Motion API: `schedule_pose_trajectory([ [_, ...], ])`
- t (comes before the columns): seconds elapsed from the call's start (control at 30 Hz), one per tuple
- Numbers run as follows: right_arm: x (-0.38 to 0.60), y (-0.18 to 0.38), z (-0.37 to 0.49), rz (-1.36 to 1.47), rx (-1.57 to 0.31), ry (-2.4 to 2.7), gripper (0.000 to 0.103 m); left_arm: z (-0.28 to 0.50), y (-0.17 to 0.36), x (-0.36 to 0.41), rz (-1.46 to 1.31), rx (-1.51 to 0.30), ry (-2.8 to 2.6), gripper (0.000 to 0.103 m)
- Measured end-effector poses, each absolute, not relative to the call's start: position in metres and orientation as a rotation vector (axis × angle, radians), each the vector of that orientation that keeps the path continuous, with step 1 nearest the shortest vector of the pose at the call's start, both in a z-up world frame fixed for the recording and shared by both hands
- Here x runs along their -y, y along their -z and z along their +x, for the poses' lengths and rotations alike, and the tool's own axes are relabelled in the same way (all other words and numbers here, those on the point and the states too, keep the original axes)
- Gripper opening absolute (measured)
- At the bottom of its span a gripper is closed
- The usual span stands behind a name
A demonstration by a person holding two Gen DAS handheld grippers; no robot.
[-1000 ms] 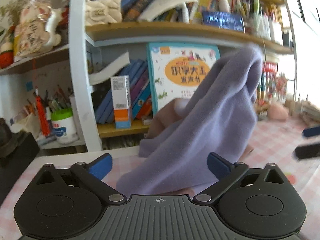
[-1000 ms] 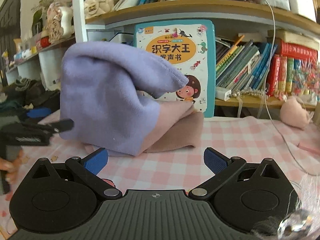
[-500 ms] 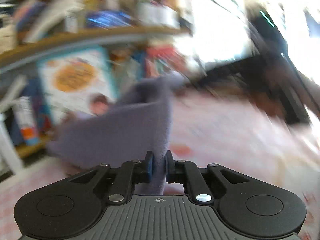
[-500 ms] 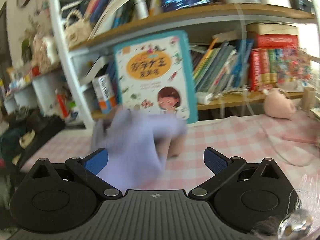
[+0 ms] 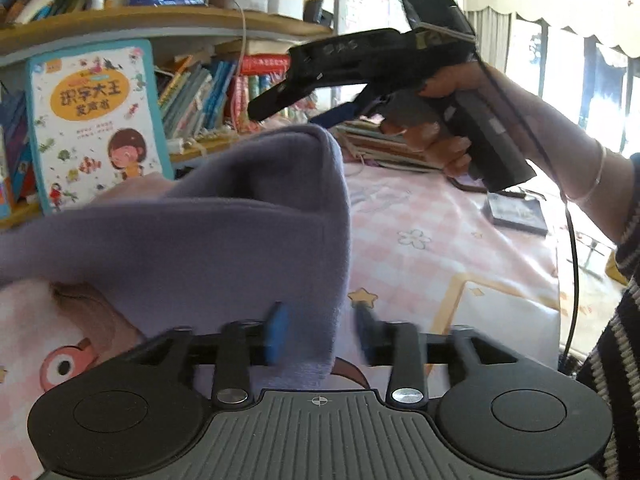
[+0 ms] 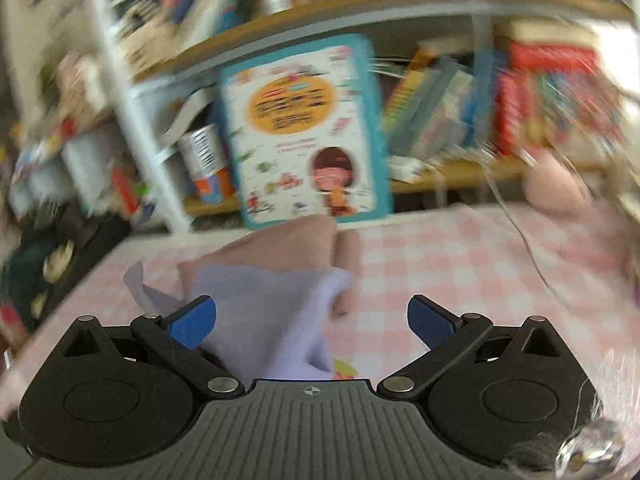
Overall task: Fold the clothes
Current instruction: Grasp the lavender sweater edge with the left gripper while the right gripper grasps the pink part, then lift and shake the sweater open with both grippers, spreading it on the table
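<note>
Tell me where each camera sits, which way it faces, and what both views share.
Left wrist: on the left tool, facing right across the checked tablecloth; purple cloth lies between its parted fingers; the person's right hand holds the right tool.
Right wrist: on the right tool, open, facing the bookshelf.
Shared: purple cloth, picture book.

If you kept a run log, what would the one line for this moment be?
task: fold clothes | left gripper: jaws parted around purple cloth fold | right gripper: open, above cloth | table: pink checked

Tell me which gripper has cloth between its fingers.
The left gripper: the purple cloth passes between its blue pads. The right gripper hangs clear above.
</note>
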State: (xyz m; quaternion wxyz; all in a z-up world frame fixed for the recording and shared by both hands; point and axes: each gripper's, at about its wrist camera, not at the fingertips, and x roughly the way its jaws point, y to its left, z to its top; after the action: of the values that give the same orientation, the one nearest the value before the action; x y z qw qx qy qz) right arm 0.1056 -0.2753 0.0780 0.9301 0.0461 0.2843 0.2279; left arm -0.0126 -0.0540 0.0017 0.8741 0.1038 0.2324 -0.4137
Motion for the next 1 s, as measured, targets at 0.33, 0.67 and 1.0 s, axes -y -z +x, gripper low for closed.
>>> schedule_pose_trajectory([
  [0.33,0.152,-0.076,0.182,-0.572,-0.755,-0.685,0.103,-0.009,0.007,0.079,0.272,-0.501,0.872,0.069],
  [0.67,0.064,-0.032,0.212,-0.761,-0.852,-0.841,0.099,0.014,0.018,0.079,0.201,-0.569,0.827,0.057],
  [1.0,0.098,-0.058,0.215,-0.616,-0.798,-0.763,0.014,0.025,0.013,0.046,0.099,-0.613,0.838,0.013],
])
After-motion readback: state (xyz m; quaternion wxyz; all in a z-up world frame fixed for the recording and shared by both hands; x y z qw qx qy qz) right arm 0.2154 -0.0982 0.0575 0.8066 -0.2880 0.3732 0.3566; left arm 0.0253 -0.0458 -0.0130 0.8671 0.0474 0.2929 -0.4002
